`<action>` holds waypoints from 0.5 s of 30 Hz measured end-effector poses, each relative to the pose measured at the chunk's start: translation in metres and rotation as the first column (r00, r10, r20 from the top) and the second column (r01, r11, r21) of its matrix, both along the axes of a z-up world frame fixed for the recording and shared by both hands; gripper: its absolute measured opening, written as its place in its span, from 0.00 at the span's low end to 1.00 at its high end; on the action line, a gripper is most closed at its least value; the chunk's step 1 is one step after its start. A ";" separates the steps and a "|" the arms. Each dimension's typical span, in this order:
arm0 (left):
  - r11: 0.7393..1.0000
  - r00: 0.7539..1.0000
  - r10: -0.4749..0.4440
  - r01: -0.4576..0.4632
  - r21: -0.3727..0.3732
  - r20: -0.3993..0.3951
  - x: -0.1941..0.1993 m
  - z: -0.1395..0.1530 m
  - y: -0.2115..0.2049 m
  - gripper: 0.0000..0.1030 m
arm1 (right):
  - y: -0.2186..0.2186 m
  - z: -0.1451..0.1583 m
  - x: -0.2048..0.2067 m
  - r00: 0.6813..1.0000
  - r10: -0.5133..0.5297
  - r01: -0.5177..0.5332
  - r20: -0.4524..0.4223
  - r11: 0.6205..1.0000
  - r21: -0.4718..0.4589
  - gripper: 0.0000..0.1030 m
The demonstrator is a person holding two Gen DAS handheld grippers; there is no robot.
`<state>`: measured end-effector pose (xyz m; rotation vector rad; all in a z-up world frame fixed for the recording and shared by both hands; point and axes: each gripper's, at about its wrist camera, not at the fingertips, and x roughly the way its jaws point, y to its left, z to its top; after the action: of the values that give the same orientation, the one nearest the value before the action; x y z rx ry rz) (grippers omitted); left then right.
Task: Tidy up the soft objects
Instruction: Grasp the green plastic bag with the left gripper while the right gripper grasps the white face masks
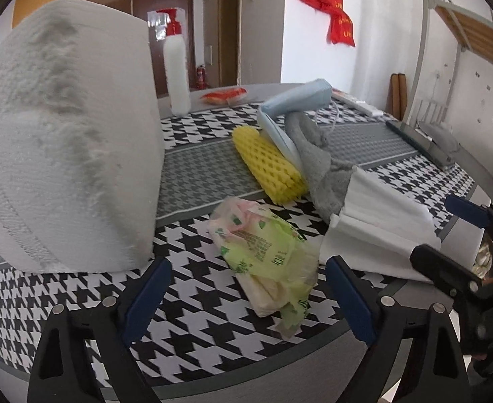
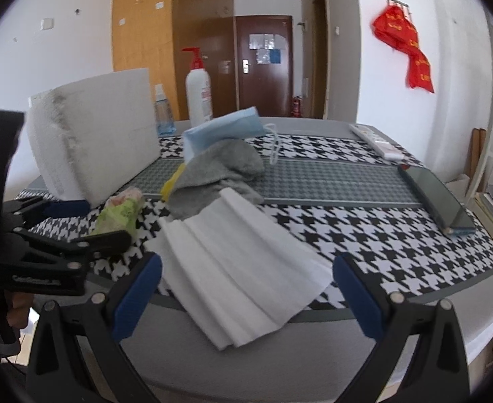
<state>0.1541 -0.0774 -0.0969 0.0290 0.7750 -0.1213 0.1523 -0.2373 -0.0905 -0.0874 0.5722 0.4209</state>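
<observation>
Plainly unreadable print on green tissue pack [image 1: 263,248]; left hand-held gripper [image 1: 246,288] and right hand-held gripper [image 2: 246,288] wide open, empty.

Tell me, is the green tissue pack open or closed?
Open. The tissue pack lies on the tablecloth with its wrapper crumpled and torn, and white tissues poke out of its near end.

Bright even daylight, soft shadows, fisheye bending and dark vignette at edges
</observation>
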 end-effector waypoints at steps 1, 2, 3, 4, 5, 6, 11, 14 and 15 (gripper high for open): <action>1.000 1.000 -0.002 0.002 0.003 -0.006 0.001 -0.001 -0.001 0.86 | 0.002 0.000 -0.001 1.000 0.013 -0.013 -0.001 1.000 -0.007 0.94; 1.000 1.000 -0.001 0.001 0.005 -0.011 0.002 -0.002 -0.002 0.85 | 0.005 -0.001 -0.002 1.000 0.026 -0.026 -0.002 1.000 -0.016 0.94; 1.000 1.000 -0.001 0.001 0.007 -0.019 0.004 -0.004 -0.003 0.84 | 0.007 -0.002 -0.002 0.999 0.034 -0.035 -0.004 0.999 -0.025 0.92; 1.000 1.000 -0.002 0.002 0.008 -0.024 0.005 -0.005 -0.004 0.82 | 0.009 -0.003 -0.002 0.999 0.039 -0.039 -0.005 0.999 -0.036 0.89; 1.000 1.000 -0.004 0.004 0.009 -0.025 0.005 -0.005 -0.006 0.78 | 0.011 -0.004 -0.003 0.999 0.045 -0.045 -0.008 0.998 -0.044 0.87; 1.000 1.000 -0.005 0.006 0.010 -0.023 0.005 -0.005 -0.006 0.77 | 0.012 -0.006 -0.003 0.999 0.052 -0.053 -0.013 0.997 -0.047 0.81; 1.000 1.000 -0.007 0.007 0.016 -0.021 0.006 -0.005 -0.008 0.67 | 0.014 -0.011 0.000 0.998 0.049 -0.052 -0.040 0.995 -0.080 0.68; 1.000 1.000 -0.009 0.009 0.020 -0.012 0.006 -0.004 -0.008 0.62 | 0.014 -0.014 0.001 0.997 0.047 -0.052 -0.053 0.995 -0.090 0.64; 1.000 1.000 -0.015 0.015 0.020 -0.010 0.006 -0.005 -0.009 0.60 | 0.015 -0.014 0.000 0.997 0.047 -0.052 -0.054 0.994 -0.095 0.62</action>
<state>0.1604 -0.0866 -0.1014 0.0535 0.7863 -0.1281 0.1524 -0.2224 -0.1040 -0.1841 0.6423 0.4450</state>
